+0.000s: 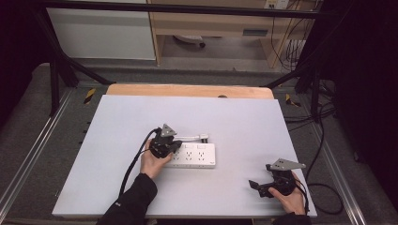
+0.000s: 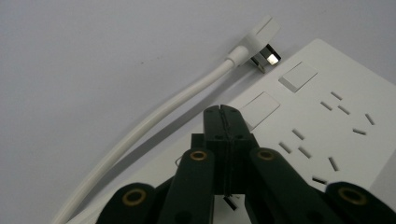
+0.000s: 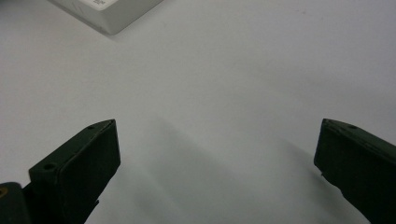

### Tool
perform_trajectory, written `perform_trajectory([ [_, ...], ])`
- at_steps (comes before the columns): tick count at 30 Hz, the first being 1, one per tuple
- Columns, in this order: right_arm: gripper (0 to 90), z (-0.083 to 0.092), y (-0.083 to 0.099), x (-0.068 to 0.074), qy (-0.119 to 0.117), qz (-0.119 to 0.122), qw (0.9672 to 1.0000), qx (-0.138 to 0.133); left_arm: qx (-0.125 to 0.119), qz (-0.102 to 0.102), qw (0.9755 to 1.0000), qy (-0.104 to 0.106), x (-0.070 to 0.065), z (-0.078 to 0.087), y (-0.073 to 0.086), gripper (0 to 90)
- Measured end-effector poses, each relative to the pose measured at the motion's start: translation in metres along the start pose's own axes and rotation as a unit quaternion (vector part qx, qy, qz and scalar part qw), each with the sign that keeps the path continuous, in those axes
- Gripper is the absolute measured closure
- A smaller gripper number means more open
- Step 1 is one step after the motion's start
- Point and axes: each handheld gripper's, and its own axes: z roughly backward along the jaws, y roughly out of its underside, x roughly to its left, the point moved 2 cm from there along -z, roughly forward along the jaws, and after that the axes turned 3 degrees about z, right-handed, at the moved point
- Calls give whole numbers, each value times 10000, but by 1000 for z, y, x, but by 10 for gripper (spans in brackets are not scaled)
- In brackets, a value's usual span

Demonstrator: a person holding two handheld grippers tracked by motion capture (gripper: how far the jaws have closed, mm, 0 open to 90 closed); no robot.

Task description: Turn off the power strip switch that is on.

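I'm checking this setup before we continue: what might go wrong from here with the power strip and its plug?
1. The left hand-held gripper is shut, tips over the power strip near a white switch; pressing down could toggle it or slide the strip.
2. The plug lies loose beside the strip with prongs exposed; its cable could drag it.
3. The right hand-held gripper sits open near the table edge, too far to steady anything.

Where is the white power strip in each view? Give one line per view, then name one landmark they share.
High view: power strip at table centre, under the left gripper.
Left gripper view: it fills the right half, beyond the closed jaws.
Right gripper view: one corner at top left.
Shared landmark: the white table.
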Motion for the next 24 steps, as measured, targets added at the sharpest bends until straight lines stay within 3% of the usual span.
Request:
perform_trajectory([
  [9,9,0,0,0,-4,5,10000,-5,-22,28,10000,51,1,-1,0,899],
  [12,9,0,0,0,-3,7,10000,-4,-59,60,9996,269,-3,-5,1,899],
  [15,9,1,0,0,-4,-5,10000,2,-51,-100,9999,125,-7,-7,-1,900],
  [24,9,0,0,0,-6,22,10000,2,-17,-86,9999,95,-7,-6,-1,899],
])
